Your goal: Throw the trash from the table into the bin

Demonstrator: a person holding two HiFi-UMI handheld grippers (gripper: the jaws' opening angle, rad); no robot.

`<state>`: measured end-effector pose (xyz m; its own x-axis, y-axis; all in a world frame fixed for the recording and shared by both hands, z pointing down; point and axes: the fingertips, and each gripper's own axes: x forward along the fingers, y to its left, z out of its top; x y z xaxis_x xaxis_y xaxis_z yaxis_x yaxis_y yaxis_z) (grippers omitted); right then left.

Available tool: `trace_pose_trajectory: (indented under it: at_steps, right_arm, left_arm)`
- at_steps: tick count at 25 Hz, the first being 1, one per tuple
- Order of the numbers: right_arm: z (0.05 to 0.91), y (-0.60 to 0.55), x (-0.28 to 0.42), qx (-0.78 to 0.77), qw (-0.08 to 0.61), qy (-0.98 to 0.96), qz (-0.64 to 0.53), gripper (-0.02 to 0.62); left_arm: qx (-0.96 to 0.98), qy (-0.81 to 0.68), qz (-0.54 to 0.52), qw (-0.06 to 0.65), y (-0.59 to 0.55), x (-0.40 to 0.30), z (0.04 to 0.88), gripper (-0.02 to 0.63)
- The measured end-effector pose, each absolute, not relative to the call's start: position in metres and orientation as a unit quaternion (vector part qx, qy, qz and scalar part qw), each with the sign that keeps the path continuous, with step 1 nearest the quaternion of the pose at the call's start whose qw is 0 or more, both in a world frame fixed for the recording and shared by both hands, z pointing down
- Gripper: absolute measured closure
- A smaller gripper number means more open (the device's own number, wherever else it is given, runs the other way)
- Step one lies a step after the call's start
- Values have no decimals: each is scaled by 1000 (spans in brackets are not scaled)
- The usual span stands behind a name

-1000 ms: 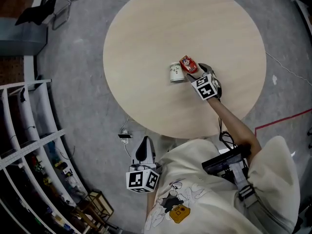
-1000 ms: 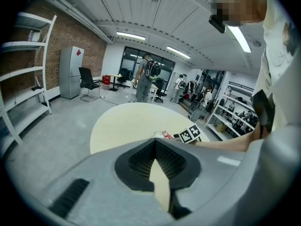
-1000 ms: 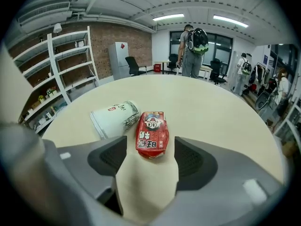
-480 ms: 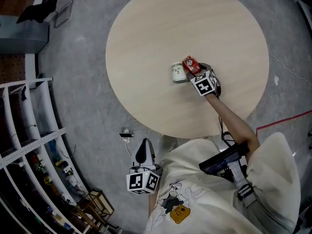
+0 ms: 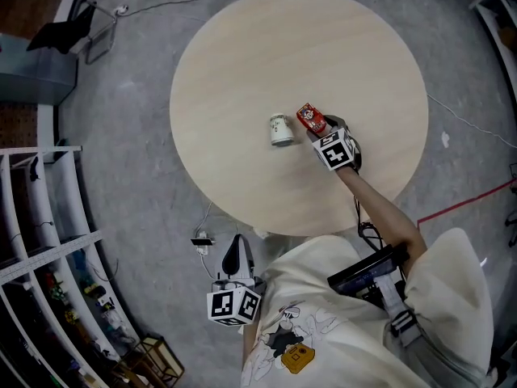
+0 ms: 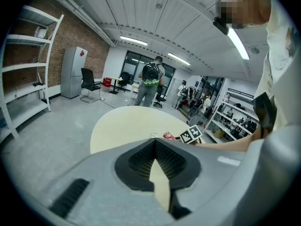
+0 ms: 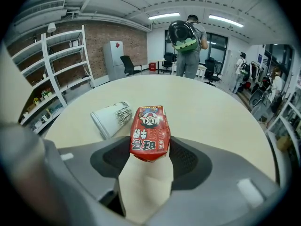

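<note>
We count one red carton (image 7: pixel 149 133), clamped in our right gripper (image 5: pixel 317 129), and one tipped white cup (image 5: pixel 280 129) on the round table (image 5: pixel 242 71); left gripper (image 5: pixel 235 253) closed, empty, over grey floor (image 5: pixel 121 136).

A cream short-sleeved T-shirt (image 5: pixel 323 297) carries a cartoon print (image 5: pixel 289 342) with an orange-yellow figure. Up and right of the print, a flat black device (image 5: pixel 367 269) sits on a grey webbing strap (image 5: pixel 401 312) with a dark buckle. Above that, thin black cables (image 5: pixel 367 231) loop. The left gripper (image 5: pixel 237 249), just up-left of the print, and the right gripper (image 5: pixel 317 132), far above it, are grey, with black ribbed pads (image 7: pixel 188 161) and white marker cubes (image 5: pixel 234 304) bearing black squares.
</note>
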<state>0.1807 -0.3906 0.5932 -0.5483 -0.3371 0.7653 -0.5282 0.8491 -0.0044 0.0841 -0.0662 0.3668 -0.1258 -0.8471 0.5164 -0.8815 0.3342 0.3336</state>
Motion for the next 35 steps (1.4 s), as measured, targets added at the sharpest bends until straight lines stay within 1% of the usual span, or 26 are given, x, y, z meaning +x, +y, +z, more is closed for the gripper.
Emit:
trace_pose_trajectory:
  at_steps: [9,16,20,27,35]
  right_arm:
    - [563,-349,197,261,381,-875,143,328]
    - [540,-307,203,275,348,-878,181,328]
    - [534,-282,211,277,348,-876,189,328]
    - [523,-256,247,317,336,-864,200,329]
    - [504,-227,251,329,320,-863,212,330]
  left_arm:
    - [597,-742,-8,304,-48,84,358,601]
    - [637,-713,-34,291,-58,78,358,601]
    - [658,-696,-36,285,-62,79,353,601]
    - [699,-656,-36,283,-64,88,355,600]
    - [722,-628,-31,289,-56,90,354,600]
